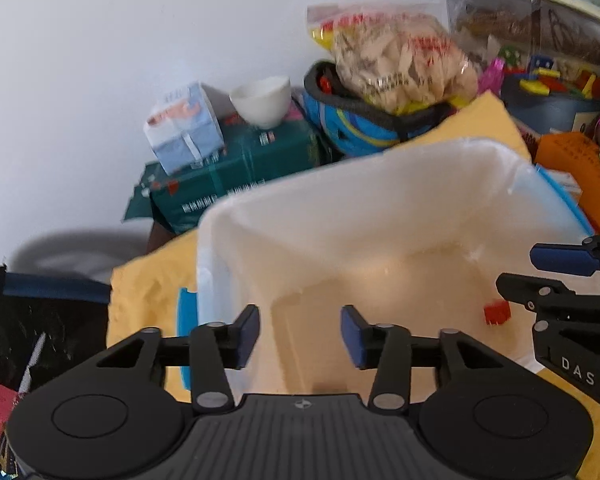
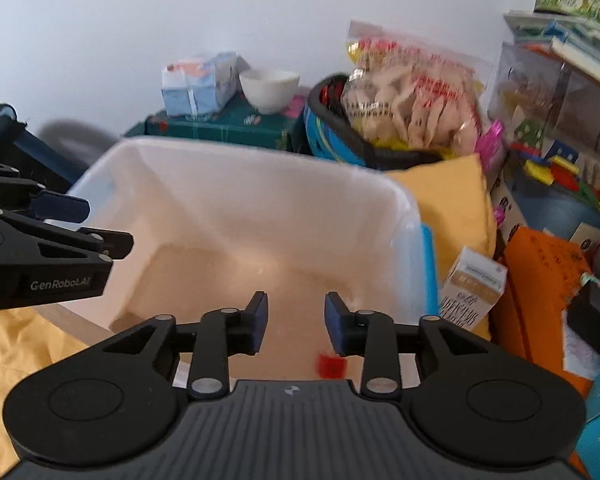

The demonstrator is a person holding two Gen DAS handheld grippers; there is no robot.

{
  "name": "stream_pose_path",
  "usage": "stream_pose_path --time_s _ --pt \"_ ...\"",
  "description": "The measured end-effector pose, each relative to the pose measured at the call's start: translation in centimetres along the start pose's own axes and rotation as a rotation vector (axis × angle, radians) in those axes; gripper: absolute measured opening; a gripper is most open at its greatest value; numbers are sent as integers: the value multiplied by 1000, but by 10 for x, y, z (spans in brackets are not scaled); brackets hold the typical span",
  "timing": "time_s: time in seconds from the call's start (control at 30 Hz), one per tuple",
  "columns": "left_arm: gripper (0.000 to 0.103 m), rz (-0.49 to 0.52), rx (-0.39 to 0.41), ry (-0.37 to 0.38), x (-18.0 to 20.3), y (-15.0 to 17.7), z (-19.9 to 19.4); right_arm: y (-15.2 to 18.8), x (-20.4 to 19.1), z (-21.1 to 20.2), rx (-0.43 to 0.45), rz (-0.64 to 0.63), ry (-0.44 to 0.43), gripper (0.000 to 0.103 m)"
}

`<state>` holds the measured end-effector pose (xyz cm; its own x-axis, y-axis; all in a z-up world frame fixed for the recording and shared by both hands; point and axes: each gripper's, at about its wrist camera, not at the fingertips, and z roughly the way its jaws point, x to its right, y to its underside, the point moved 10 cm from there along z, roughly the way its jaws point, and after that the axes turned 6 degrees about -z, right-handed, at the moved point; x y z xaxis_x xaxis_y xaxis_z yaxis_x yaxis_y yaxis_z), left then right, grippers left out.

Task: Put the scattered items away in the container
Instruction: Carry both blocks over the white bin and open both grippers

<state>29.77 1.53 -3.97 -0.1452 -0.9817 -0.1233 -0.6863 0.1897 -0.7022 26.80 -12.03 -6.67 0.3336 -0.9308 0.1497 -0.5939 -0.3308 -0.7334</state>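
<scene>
The left gripper (image 1: 300,336) shows its jaws parted with nothing between them, low centre of its view, over the white container (image 1: 380,184). The right gripper (image 2: 296,322) likewise has empty, parted jaws above the same bin. A small red block (image 2: 331,365), blurred, lies on the container floor just below the right jaws. "GenRobot.AI" reads on the left gripper's side at the left edge; "DAS" shows, cut off, at the right edge of the left view. A yellow cloth (image 2: 452,200) lies under the bin; clutter crowds the upper right.
</scene>
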Motion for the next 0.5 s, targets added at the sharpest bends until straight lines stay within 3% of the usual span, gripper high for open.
stream_pose_path --time_s 0.03,0.17,0.4,0.5 --pt "59 -6 13 4 0 -2 -6 -3 0 -6 17 1 -1 46" --pt "71 -4 56 24 2 -5 -31 -7 -5 -38 82 8 -22 51" --pt "73 27 110 6 4 14 -72 17 -18 -87 137 18 -55 58" --pt "74 44 95 12 8 36 -85 37 -21 -98 125 16 -55 61"
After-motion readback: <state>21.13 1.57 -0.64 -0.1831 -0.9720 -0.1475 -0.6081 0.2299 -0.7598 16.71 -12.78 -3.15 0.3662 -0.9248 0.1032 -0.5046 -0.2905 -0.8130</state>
